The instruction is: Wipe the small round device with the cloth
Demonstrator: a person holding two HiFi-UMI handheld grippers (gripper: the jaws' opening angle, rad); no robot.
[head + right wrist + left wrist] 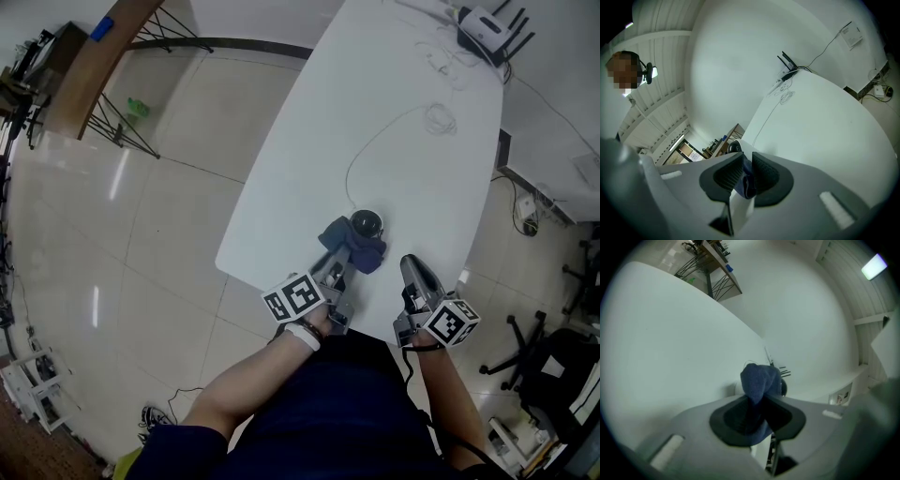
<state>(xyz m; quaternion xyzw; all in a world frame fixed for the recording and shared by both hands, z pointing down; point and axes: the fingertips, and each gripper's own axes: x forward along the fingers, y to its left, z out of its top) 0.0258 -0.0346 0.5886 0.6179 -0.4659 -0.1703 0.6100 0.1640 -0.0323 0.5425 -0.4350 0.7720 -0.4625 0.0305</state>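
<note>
**Head view.** The small round device point(366, 223) sits near the close edge of the white table point(394, 84). The dark blue cloth point(354, 247) is bunched against its near side, touching it. The left gripper point(337, 267) reaches into the cloth from below. The right gripper point(408, 262) lies just beside the cloth's right end, though this view does not show whether they meet. A thin cable point(361, 152) curves away from the device towards a router point(486, 22) at the far end.

**Left gripper view.** The left gripper point(758, 401) has its jaws drawn narrow, clamped on a fold of the cloth point(759, 378). The fold stands up past the tips and hides most of the device point(783, 388), leaving only a dark edge showing.

**Right gripper view.** The right gripper point(746, 164) also has its jaws close together, with a strip of the cloth point(744, 180) between the pads, apparently pinched. The device point(734, 146) shows just past the left jaw. The table point(825, 131) stretches bare up to the router point(789, 70).

I judge that the wipe is only starting: the cloth is at the device but not yet over its top. The next move calls for drawing the cloth across the dome with light pressure. The device looks light and sits near the table edge, so a hard rub could push it off. Its cable is the only thing likely to snag.
</note>
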